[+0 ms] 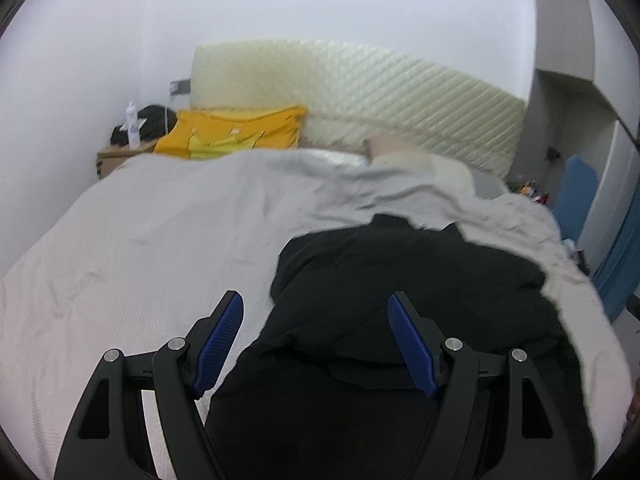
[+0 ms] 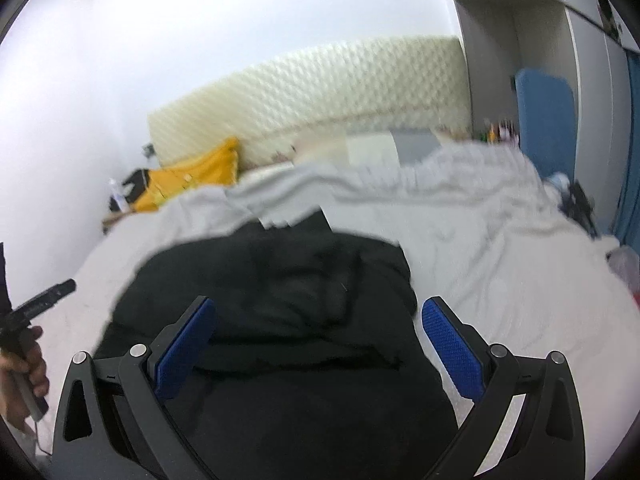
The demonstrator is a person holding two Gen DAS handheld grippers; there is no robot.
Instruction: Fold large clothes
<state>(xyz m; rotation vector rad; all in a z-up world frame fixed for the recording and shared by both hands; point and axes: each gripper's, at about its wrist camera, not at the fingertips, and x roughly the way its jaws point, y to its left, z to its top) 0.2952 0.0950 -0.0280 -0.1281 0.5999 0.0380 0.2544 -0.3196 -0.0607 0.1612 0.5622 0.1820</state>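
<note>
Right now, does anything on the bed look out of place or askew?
The black garment lies bunched and rumpled on the white sheet, not spread flat. Both the left tool and the right tool are open above it.

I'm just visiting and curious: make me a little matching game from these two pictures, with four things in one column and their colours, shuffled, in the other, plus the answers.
Things:
1. garment lying on the bed in front of both grippers
2. pads on the left gripper's fingers
3. cloth heaped by the wall at the far side of the bed
4. bed cover

Colours:
A. yellow
B. pale grey-white
C. black
D. blue

Pairs: 1-C, 2-D, 3-A, 4-B
</note>
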